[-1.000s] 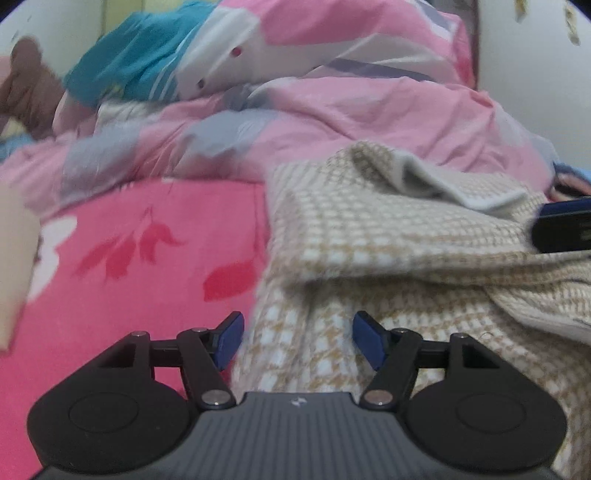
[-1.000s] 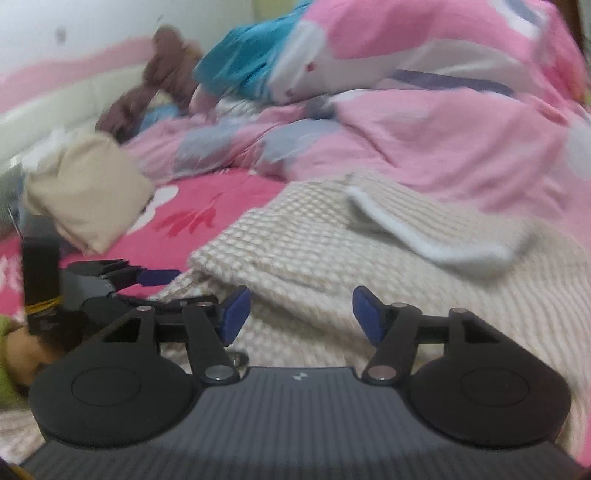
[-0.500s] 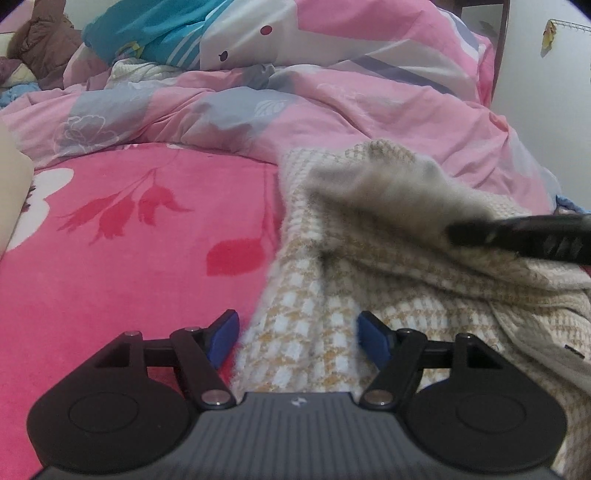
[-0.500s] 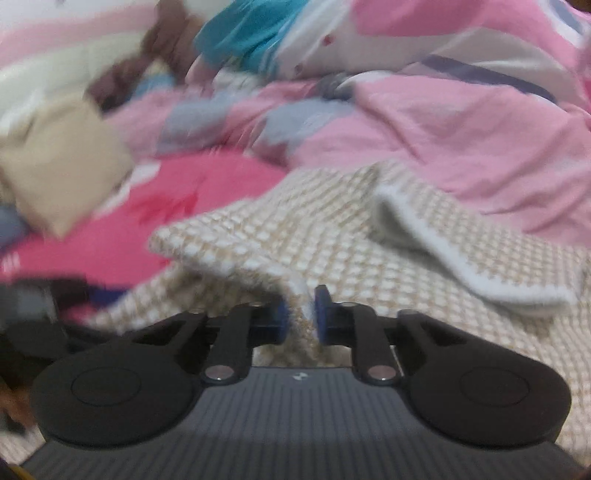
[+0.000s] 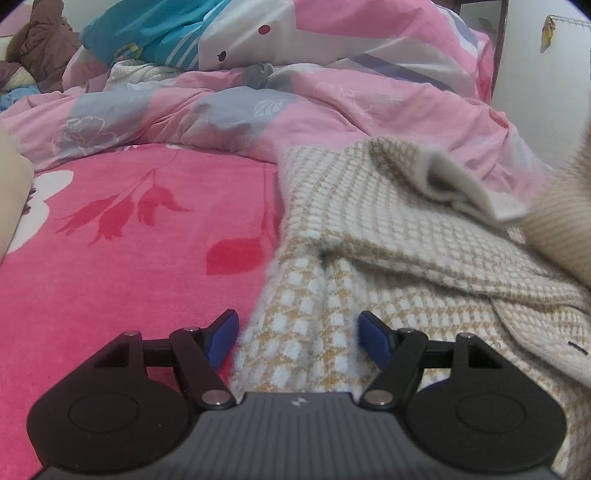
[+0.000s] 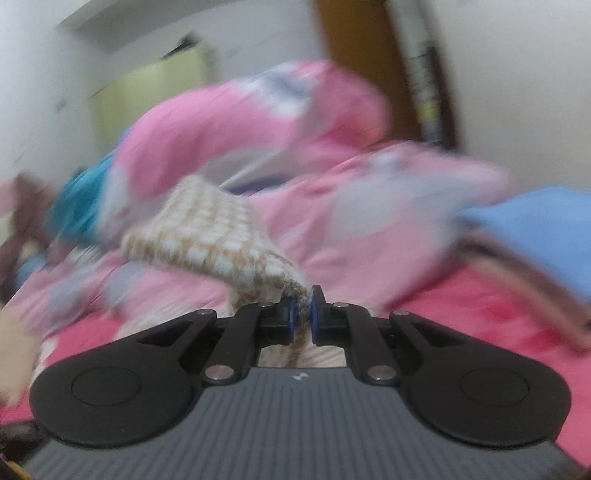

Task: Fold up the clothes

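Note:
A beige and white checked knit garment (image 5: 399, 258) lies crumpled on the pink bed sheet (image 5: 129, 266). My left gripper (image 5: 297, 338) is open, low over the garment's near left edge, with fabric between its blue pads. My right gripper (image 6: 301, 321) is shut on a fold of the same garment (image 6: 207, 240) and holds it lifted above the bed; that view is blurred by motion. A cuffed sleeve end (image 5: 454, 184) lies on top of the garment at the back right.
A pink and grey duvet (image 5: 258, 92) is heaped along the back of the bed, with a blue and white pillow (image 5: 177, 33) on it. A brown garment (image 5: 44, 48) lies at the far left. A blue cloth (image 6: 535, 229) lies at the right. A white wall (image 5: 546, 92) stands on the right.
My right gripper closed on a fold of the checked garment and lifted it up and away, swinging right. My left gripper stayed open at the garment's near edge.

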`<state>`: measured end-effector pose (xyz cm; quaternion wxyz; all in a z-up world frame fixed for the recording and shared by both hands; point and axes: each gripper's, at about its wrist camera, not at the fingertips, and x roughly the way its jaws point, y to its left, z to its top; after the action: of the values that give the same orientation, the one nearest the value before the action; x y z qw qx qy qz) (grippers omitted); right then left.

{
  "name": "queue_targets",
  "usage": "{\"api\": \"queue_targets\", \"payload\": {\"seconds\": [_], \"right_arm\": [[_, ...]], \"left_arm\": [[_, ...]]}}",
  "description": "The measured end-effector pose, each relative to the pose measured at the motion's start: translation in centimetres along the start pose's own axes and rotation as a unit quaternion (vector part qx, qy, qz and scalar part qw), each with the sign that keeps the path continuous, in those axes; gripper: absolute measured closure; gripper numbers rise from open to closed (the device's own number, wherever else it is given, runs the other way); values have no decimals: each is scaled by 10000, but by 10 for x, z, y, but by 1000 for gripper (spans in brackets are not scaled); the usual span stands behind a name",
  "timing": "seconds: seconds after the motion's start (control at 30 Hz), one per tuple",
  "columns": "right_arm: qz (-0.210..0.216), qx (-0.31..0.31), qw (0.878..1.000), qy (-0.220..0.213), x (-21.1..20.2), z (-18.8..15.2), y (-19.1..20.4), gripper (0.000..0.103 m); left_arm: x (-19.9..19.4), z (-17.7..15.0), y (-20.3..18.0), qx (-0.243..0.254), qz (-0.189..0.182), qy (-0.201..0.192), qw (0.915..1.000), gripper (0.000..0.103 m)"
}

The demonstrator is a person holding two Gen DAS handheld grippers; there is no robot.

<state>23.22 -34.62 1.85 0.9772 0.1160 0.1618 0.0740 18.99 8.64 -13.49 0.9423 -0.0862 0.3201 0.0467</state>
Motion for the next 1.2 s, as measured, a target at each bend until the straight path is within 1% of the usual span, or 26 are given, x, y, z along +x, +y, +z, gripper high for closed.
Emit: {"api": "queue_targets", "payload": {"seconds": [0.07,0.17,0.23,0.33,0.37,0.43,0.5,0.53,0.57,0.6,0.63,0.67,0.7,0.73,0.77,0.8,0.87,0.9,0.97,1.0,1.03,1.07,1.1,1.13,1.2], "right_arm": [[-440,206,9984,-289,-18,9,-35,97],[-1041,440,9918,-601,-35,7,-75,97],[-1268,459,9893,-560,-36,-2,-92,97],[-1534,253,9877,-169,-23,-28,-102,95],[-1592,218,9870,-10,-18,-38,-105,93],[-1566,361,9864,331,-9,-59,-110,92],[-1516,502,9847,701,0,-77,-114,84],[-1520,553,9835,813,1,-83,-113,82],[-1535,594,9826,863,-1,-88,-110,77],[-1528,665,9825,838,-6,-92,-107,74],[-1499,794,9829,722,-13,-92,-107,72],[-1470,924,9829,606,-20,-92,-107,66],[-1460,1069,9824,467,-30,-93,-109,58],[-1477,1271,9804,276,-43,-93,-113,55],[-1429,1508,9781,110,-50,-90,-115,55],[-1289,1774,9757,-7,-56,-88,-116,55],[-786,2414,9671,-191,-61,-89,-114,55],[-501,2713,9609,-239,-62,-89,-113,55],[217,3205,9470,-83,-50,-90,-107,55],[534,3386,9394,85,-38,-92,-102,55],[810,3541,9314,243,-27,-95,-97,55],[978,3645,9253,373,-16,-99,-91,55],[1096,3693,9215,487,-7,-104,-86,55],[1087,3607,9247,558,-2,-108,-81,55],[1069,3432,9305,701,8,-117,-73,55]], "left_arm": [[0,0,-1,43,33,10,10000,30],[1,0,-4,109,87,19,9999,30],[1,0,-5,142,116,25,9998,30],[1,0,-7,181,157,21,9997,29],[1,0,-7,189,167,16,9997,29],[0,0,-7,181,171,-4,9997,29],[-5,1,-5,116,175,-98,9997,29],[-10,2,-4,83,173,-217,9996,29],[-16,3,-4,52,166,-350,9992,29],[-23,5,-4,36,137,-537,9985,29],[-30,8,-6,56,94,-678,9976,29],[-35,12,-10,144,25,-782,9968,25],[-39,16,-15,244,-42,-870,9959,23],[-40,21,-22,407,-95,-875,9953,23],[-38,27,-32,620,-155,-812,9946,23],[-32,33,-44,852,-244,-634,9940,20],[-17,43,-66,1089,-450,-208,9928,20],[-10,46,-77,1160,-568,-96,9916,20],[1,47,-99,1465,-634,-39,9872,20],[8,46,-112,1755,-520,-62,9831,20],[14,44,-124,2049,-384,-67,9780,20],[20,40,-135,2368,-244,-46,9712,20],[26,34,-147,2712,-83,-22,9625,20],[31,29,-157,3033,76,-19,9529,19],[35,20,-170,3459,366,-206,9373,19]]}}
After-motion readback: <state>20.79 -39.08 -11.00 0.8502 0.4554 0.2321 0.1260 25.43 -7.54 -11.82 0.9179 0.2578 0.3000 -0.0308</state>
